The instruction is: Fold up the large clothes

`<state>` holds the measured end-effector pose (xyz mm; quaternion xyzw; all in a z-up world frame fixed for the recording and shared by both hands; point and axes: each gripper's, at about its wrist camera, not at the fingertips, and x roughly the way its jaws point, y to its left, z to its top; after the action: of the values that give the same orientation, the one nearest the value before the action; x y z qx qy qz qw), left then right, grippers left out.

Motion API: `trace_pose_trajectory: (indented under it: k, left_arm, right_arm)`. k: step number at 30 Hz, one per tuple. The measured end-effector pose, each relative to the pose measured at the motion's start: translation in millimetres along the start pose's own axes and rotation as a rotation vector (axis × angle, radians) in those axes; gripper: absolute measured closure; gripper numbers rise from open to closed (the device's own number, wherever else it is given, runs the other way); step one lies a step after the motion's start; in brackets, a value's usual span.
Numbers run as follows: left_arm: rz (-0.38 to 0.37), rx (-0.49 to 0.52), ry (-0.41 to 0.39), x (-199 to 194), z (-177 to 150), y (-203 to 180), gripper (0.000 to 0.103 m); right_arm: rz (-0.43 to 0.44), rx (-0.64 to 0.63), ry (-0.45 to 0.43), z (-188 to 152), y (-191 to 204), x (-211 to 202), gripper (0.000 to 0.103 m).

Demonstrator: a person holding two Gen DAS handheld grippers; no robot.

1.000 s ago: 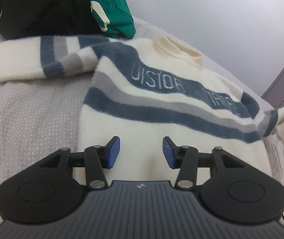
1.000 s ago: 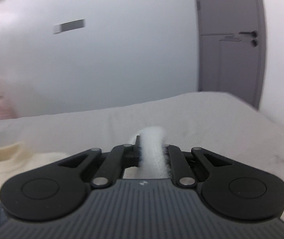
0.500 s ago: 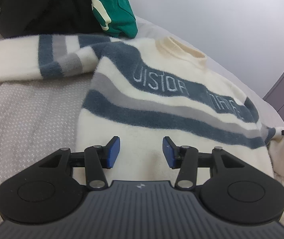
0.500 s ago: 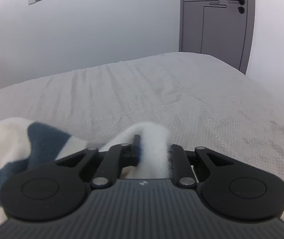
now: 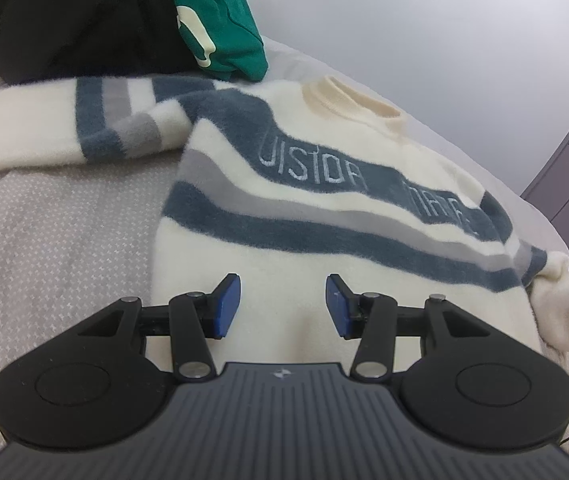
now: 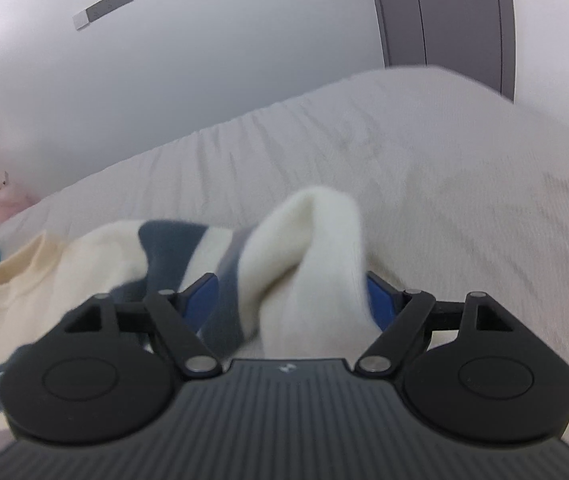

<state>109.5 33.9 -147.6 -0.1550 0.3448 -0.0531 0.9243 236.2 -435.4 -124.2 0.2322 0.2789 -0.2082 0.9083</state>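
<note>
A cream sweater [image 5: 324,216] with blue and grey stripes lies face up on the grey bed [image 5: 56,220]. One sleeve [image 5: 32,132] stretches out to the left. My left gripper [image 5: 282,284] hovers open over the sweater's plain lower body, with nothing between its blue pads. The other sleeve's white cuff [image 5: 560,308] lies bunched at the sweater's right side. In the right wrist view that cuff [image 6: 308,248] stands between the opening jaws of my right gripper [image 6: 290,280]. The blue pads [image 6: 200,300] have drawn away from it.
A black garment [image 5: 76,20] and a green one [image 5: 220,20] are heaped at the bed's far left, just behind the outstretched sleeve. Bare bedsheet [image 6: 464,184] spreads to the right of the cuff. A grey door [image 6: 444,20] and a white wall stand behind the bed.
My right gripper brought the pinched cuff down to the bed beside the sweater's body, then spread its jaws off it. The left gripper stayed put.
</note>
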Motion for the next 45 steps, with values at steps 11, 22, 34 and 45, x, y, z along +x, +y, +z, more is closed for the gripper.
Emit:
trace_pose_trajectory:
  k: [11, 22, 34, 45]
  left_arm:
    - [0.012, 0.042, 0.022, 6.8, -4.4, -7.7, 0.050]
    - [0.040, 0.057, 0.026, 14.0, -3.6, -4.6, 0.050]
    - [0.037, 0.053, 0.024, 14.2, -3.1, -3.8, 0.050]
    - [0.041, 0.061, 0.023, 16.0, -3.0, -4.1, 0.050]
  right_arm:
    - [0.141, 0.326, 0.109, -17.2, -55.9, -1.6, 0.020]
    - [0.001, 0.393, -0.129, -11.1, -77.4, -28.3, 0.019]
    - [0.079, 0.365, 0.133, -24.3, -87.3, 30.4, 0.061]
    - [0.025, 0.239, -0.124, 83.5, -108.4, 10.2, 0.084]
